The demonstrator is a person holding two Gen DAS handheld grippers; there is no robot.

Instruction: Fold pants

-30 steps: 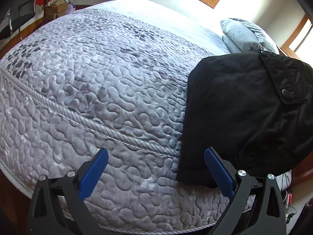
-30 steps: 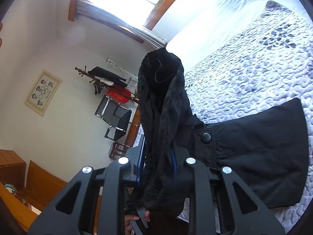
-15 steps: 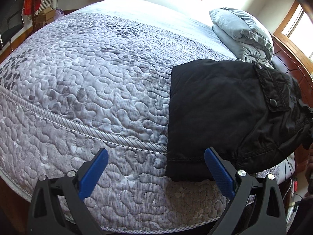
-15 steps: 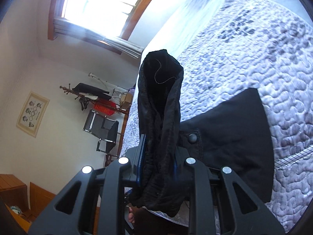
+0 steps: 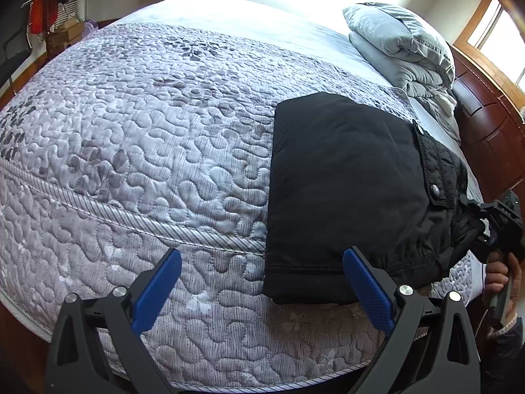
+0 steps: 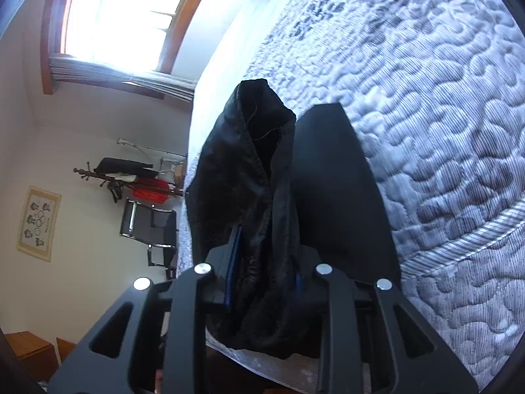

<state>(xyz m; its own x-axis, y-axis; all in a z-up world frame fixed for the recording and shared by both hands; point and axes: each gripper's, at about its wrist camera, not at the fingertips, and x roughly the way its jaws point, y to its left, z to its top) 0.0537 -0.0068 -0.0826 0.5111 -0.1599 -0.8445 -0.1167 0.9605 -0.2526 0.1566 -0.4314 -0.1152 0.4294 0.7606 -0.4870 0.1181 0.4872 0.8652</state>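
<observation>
Bed [image 5: 131, 131] with grey quilt fills frame; pillows [image 5: 400, 42] upper right by wooden headboard [image 5: 492, 138]. Bright window [image 6: 124, 16] upper left; coat rack [image 6: 128, 177], chair [image 6: 147, 226], picture [image 6: 39, 223] on white wall.

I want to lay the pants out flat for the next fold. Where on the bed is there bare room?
Bare quilt runs left of the black pants, from the piped edge seam up to the plain sheet. It is crowded at the right: pants, right gripper shut on their bunched end, and folded grey bedding.
</observation>
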